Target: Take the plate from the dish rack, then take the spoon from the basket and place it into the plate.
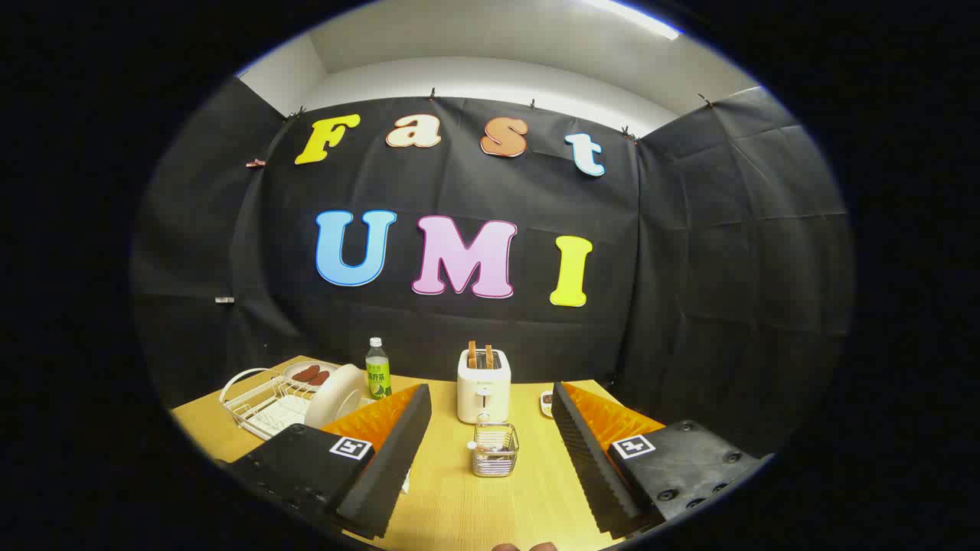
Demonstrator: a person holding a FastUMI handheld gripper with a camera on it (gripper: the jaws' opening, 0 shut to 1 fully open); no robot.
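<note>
One round white plate (334, 396) stands on edge in one white wire dish rack (260, 400), beyond the left finger. One small wire basket (494, 449) sits between the wide-open, empty jaws of the gripper (490, 451); its spoon is too small to tell. One white toaster (483, 386) and one green-labelled bottle (377, 369) stand behind on the yellow wooden surface (467, 509), black cloth walling the booth.

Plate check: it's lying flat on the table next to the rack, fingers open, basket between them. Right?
Not quite. In the gripper view the plate stands on edge in the dish rack, not flat on the table. The gripper is open, with the basket between its fingers.
</note>
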